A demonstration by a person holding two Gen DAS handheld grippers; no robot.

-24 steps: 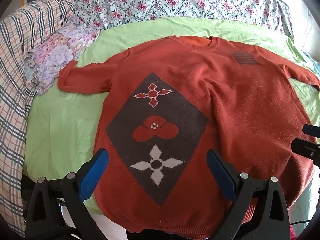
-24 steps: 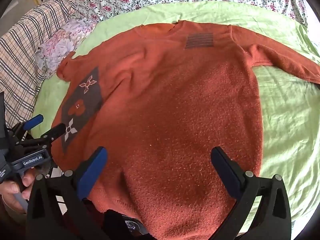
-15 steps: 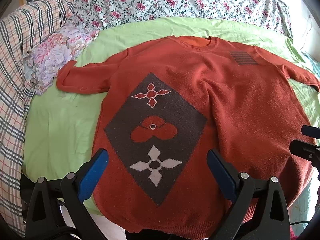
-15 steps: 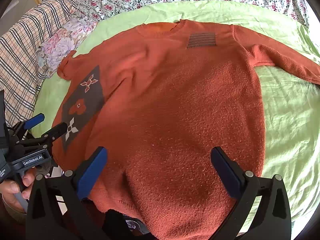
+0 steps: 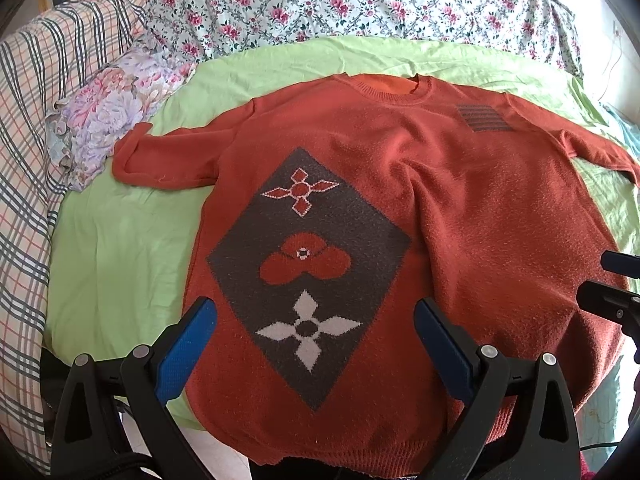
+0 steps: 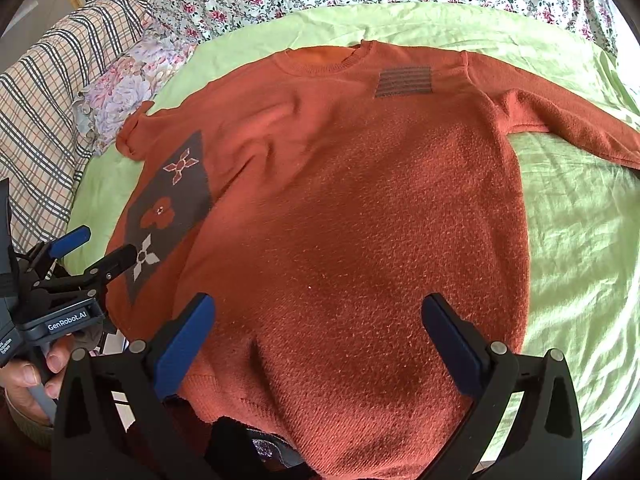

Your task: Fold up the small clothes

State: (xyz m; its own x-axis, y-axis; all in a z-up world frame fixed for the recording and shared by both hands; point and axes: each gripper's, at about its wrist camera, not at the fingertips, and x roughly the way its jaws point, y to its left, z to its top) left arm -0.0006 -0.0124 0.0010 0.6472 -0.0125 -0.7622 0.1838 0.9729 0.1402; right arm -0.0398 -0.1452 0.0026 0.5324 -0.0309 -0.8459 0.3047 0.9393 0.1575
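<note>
An orange sweater (image 5: 460,184) with a grey diamond patch (image 5: 308,256) lies flat, front up, on a light green sheet (image 5: 116,248). Its sleeves (image 5: 168,160) are spread to both sides. It also shows in the right wrist view (image 6: 360,208). My left gripper (image 5: 314,332) is open and empty above the hem on the patch side. My right gripper (image 6: 316,328) is open and empty above the hem on the other side. The left gripper also shows in the right wrist view (image 6: 96,248), at the sweater's left edge.
A floral quilt (image 5: 360,4) lies behind the sheet. A plaid blanket (image 5: 36,120) and a pastel floral pillow (image 5: 108,120) lie at the left. The sheet's right part (image 6: 580,240) is bare beside the sweater.
Both views shift slightly; the sweater sits a little lower and closer in frame. Both grippers stay open and the sweater has not moved.
</note>
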